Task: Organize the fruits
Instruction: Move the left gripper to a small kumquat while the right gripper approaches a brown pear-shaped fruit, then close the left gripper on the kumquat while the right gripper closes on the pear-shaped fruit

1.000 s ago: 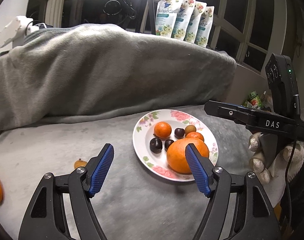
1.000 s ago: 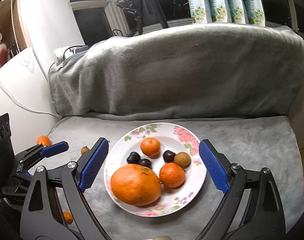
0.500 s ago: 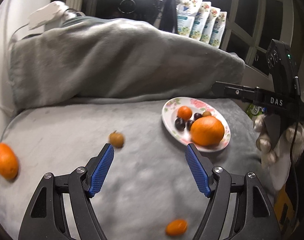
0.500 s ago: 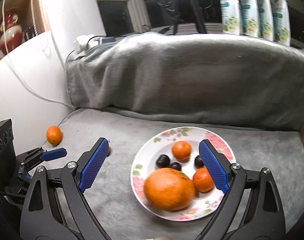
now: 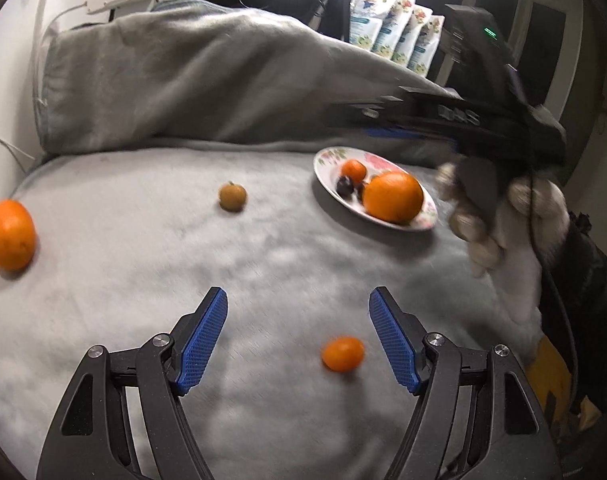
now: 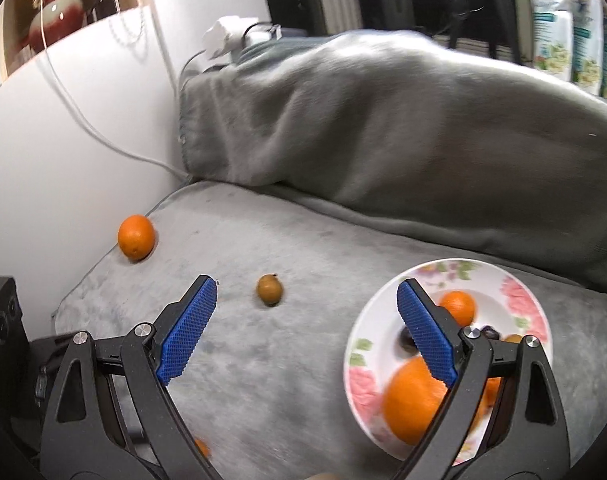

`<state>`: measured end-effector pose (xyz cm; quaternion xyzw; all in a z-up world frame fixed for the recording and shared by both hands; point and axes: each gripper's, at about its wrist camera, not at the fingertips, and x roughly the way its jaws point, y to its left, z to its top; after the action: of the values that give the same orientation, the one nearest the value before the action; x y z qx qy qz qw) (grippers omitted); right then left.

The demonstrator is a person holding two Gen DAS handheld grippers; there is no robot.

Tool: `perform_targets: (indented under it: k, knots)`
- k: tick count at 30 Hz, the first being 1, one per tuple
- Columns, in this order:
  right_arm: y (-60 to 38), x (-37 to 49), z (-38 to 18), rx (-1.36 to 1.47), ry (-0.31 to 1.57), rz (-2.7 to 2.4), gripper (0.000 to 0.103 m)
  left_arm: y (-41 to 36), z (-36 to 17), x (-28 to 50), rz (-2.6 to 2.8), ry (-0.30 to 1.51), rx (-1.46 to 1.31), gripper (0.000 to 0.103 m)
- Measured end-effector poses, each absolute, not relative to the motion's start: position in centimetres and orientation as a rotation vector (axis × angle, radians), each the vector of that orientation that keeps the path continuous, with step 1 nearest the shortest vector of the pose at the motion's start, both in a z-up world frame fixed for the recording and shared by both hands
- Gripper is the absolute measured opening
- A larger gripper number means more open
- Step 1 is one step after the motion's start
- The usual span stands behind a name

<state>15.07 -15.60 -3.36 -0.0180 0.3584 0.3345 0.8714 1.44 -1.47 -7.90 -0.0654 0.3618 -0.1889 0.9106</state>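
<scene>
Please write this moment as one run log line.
left gripper: open, empty | right gripper: open, empty | off plate: orange, small orange fruit, brown fruit

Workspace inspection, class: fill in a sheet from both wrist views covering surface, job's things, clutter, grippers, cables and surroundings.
Surface: grey blanket, soft and creased.
Job's things: floral plate holding a large orange and smaller fruit; loose orange, brown fruit and small orange on the blanket.
Clutter: nothing seen.
Grippers: left gripper and right gripper open, empty.
Cables: white cable down the wall.
Surroundings: dark windows, pouches on the sill.
</scene>
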Motion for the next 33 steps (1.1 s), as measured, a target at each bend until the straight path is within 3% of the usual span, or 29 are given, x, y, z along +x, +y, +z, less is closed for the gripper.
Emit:
perform_targets:
  k: [7,11,23,33]
  knots:
    - [-12.8,15.5,-4.6,-0.044,0.810,0.742,0.094,-2.8,-9.1,0.7,-0.452,0.781,-0.145,0.059]
    - [-11.4,15.9,-5.6,-0.058,0.850,0.754,0.082,-3.2,-9.6,0.4,-0.470,0.791,-0.157,0.055]
    - [-7.3,17.5,-8.5,-0.135,0.932,0.736,0.061,-3.9,-11.2,0.7,-0.487,0.836,-0.164,0.043]
    - [-4.9,18.3,-10.2,-0.237,0.950,0.691,0.053,-4.5,-11.6,1.5,-0.488,0.851,-0.150,0.037]
